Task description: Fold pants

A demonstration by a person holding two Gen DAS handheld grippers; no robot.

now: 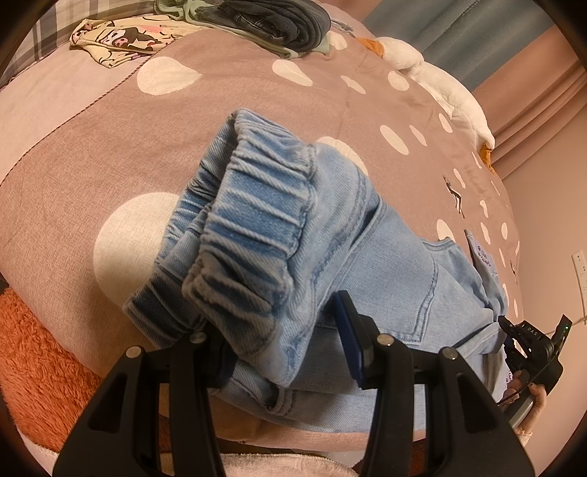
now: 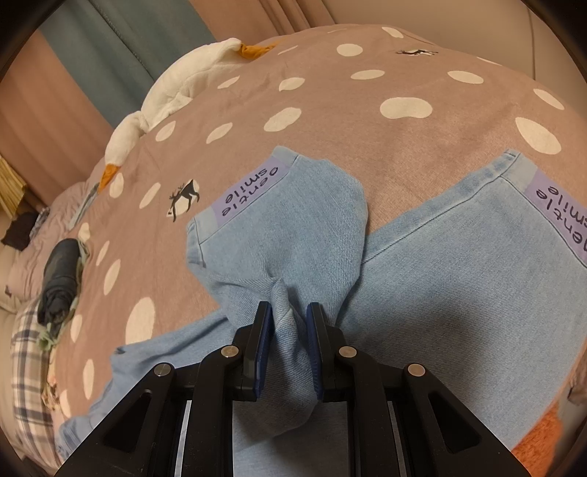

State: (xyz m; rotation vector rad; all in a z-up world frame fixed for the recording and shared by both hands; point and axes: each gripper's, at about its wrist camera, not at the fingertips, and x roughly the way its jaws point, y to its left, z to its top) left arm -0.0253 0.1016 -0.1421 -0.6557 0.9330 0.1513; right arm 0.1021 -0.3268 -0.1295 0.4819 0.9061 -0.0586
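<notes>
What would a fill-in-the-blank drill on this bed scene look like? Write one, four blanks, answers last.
1. Both grippers hold light blue ____ pants.
2. The left gripper grips them by the elastic ____.
3. The purple label on a leg hem reads "gentle ____".
4. The bedspread is brown with white ____.

Answers: denim; waistband; smile; dots

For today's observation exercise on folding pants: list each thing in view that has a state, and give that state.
Left tongs: closed on the bunched waistband end of the jeans.
Right tongs: shut on a pinched fold of a jeans leg.
Light blue jeans: partly folded on the bed, legs spread apart.
Elastic waistband: gathered and lifted.
Dark clothes: folded in a pile.
Polka-dot bedspread: laid flat.
</notes>
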